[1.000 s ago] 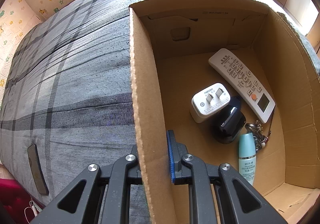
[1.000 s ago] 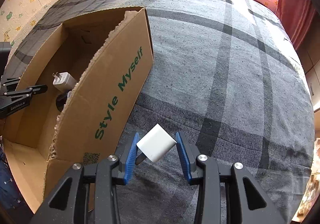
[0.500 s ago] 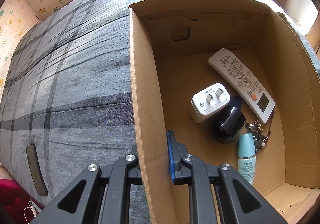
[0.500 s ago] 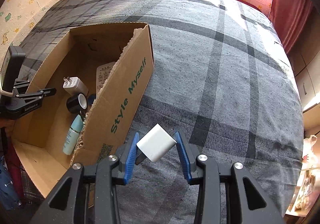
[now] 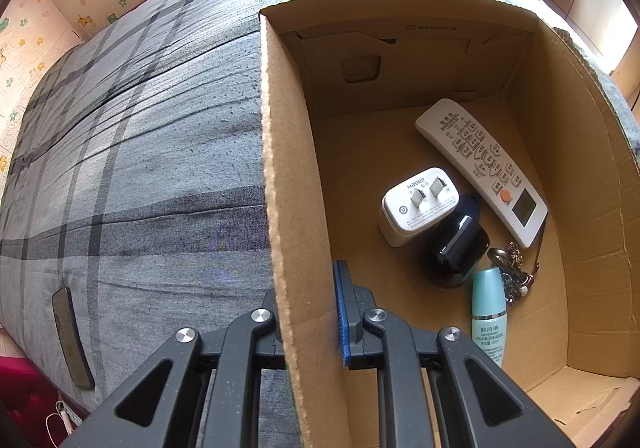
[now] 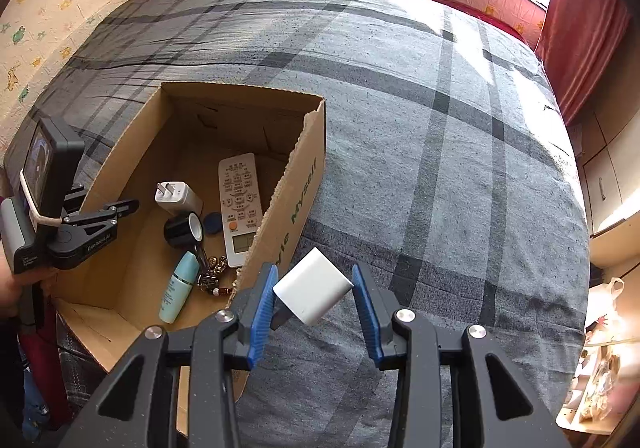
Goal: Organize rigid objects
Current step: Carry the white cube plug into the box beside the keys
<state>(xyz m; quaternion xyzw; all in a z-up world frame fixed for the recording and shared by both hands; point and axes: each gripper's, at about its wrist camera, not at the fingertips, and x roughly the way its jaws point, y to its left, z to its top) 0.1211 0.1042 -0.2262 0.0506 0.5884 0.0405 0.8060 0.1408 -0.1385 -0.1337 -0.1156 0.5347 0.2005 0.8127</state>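
Observation:
My right gripper [image 6: 314, 294] is shut on a small white charger cube [image 6: 312, 290], held in the air just right of the cardboard box [image 6: 304, 184] that stands on the grey plaid bed. My left gripper [image 5: 306, 312] is shut on the box's left wall [image 5: 288, 176], one blue pad inside and the other finger outside. The left gripper [image 6: 100, 222] shows in the right wrist view too, clamped on the box's far side. In the box lie a white remote [image 5: 480, 168], a white plug adapter [image 5: 418, 204], a black round object [image 5: 456, 248], a teal bottle [image 5: 488, 312] and keys [image 5: 510, 268].
The grey plaid bedspread [image 6: 440, 128] spreads wide to the right of the box. A dark phone [image 5: 72, 336] lies near the bed's left edge. Patterned wall panels and a red curtain [image 6: 580, 32] border the bed. A white bag [image 6: 608, 296] sits beyond the right edge.
The right gripper has risen with the white cube, so the box interior and its contents have come into its view. The left gripper has stayed clamped on the box wall.

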